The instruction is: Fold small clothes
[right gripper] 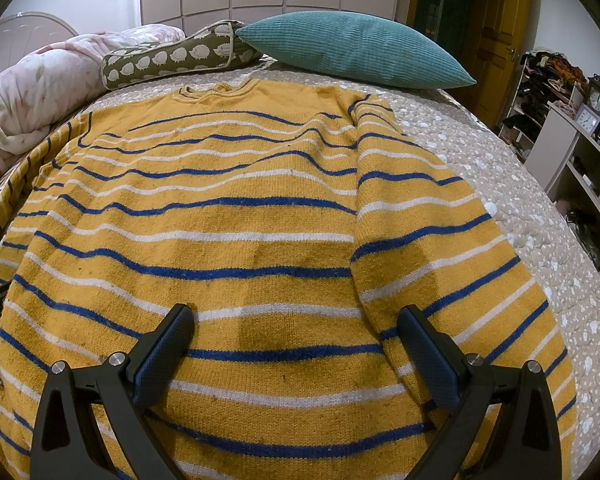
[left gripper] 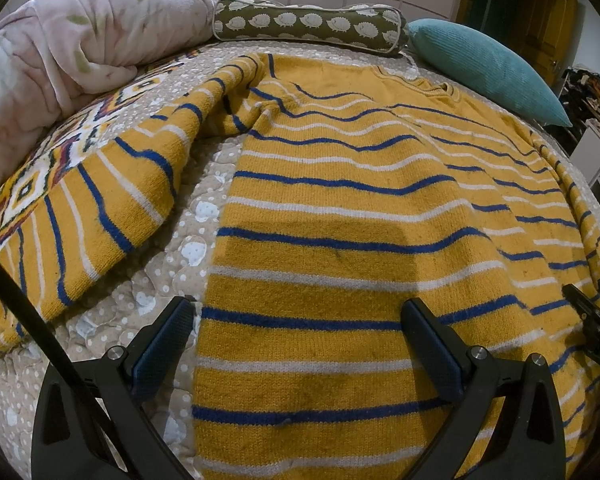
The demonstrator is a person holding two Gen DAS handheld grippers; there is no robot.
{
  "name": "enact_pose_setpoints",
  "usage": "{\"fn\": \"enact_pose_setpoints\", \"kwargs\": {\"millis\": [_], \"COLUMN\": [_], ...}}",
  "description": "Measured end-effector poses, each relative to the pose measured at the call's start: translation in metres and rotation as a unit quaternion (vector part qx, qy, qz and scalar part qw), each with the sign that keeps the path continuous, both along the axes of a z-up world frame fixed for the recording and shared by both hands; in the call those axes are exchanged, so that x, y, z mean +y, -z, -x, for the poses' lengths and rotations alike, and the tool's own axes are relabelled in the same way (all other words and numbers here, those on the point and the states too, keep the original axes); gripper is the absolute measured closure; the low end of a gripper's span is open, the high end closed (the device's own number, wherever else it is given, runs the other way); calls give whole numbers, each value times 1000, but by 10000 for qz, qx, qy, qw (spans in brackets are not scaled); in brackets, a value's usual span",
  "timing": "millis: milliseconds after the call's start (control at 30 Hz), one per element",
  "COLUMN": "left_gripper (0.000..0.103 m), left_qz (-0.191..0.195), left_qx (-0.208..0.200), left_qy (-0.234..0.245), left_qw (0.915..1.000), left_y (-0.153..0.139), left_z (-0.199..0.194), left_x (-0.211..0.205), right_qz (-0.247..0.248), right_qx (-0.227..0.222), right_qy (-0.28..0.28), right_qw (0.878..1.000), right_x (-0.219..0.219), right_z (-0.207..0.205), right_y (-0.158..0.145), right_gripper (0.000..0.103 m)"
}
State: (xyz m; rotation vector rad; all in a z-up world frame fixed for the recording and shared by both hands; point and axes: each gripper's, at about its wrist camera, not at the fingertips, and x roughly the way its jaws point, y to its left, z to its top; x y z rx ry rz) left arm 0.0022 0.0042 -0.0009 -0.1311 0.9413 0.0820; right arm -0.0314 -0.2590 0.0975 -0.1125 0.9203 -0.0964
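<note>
A yellow knitted sweater [left gripper: 340,208] with blue and white stripes lies flat on the bed, collar at the far end; it also shows in the right wrist view [right gripper: 220,216]. Its left sleeve [left gripper: 100,208] spreads out to the left. Its right sleeve [right gripper: 440,248] is folded down along the body. My left gripper [left gripper: 300,316] is open and empty, hovering over the sweater's lower left edge. My right gripper [right gripper: 296,324] is open and empty above the lower body, near the folded sleeve. The right gripper's tip also shows in the left wrist view [left gripper: 592,304].
The bed cover [right gripper: 500,184] is beige with white dots. A pink quilt [left gripper: 60,52] is bunched at the far left. A sheep-print bolster [left gripper: 308,24] and a teal cushion [right gripper: 352,48] lie past the collar. Shelves [right gripper: 572,152] stand right of the bed.
</note>
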Motion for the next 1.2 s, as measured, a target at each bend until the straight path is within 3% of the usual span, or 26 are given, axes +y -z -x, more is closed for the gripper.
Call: {"fn": "enact_pose_setpoints", "kwargs": {"millis": [567, 733, 767, 833, 900, 1033, 1200], "left_gripper": [0, 0, 5, 14, 15, 15, 15], "left_qz": [-34, 228, 285, 472, 690, 665, 839], "left_qx": [4, 11, 54, 70, -143, -362, 27], "left_qy": [3, 14, -37, -201, -274, -503, -684], "left_qw": [10000, 9997, 9996, 9987, 9971, 9959, 9941], "left_y": [0, -3, -7, -21, -40, -62, -51], "left_z": [1, 2, 4, 16, 36, 82, 116], "left_x": [-2, 3, 5, 13, 22, 41, 63], "right_qz": [6, 7, 8, 7, 9, 8, 9], "right_qx": [-4, -5, -5, -6, -7, -8, -9], "right_qy": [-3, -3, -3, -3, -3, -3, -3], "right_qw": [10000, 10000, 10000, 10000, 10000, 10000, 10000], "right_x": [0, 0, 0, 0, 0, 0, 0], "right_z": [0, 0, 0, 0, 0, 0, 0], "right_y": [0, 0, 0, 0, 0, 0, 0], "right_gripper": [0, 0, 0, 0, 0, 0, 0]}}
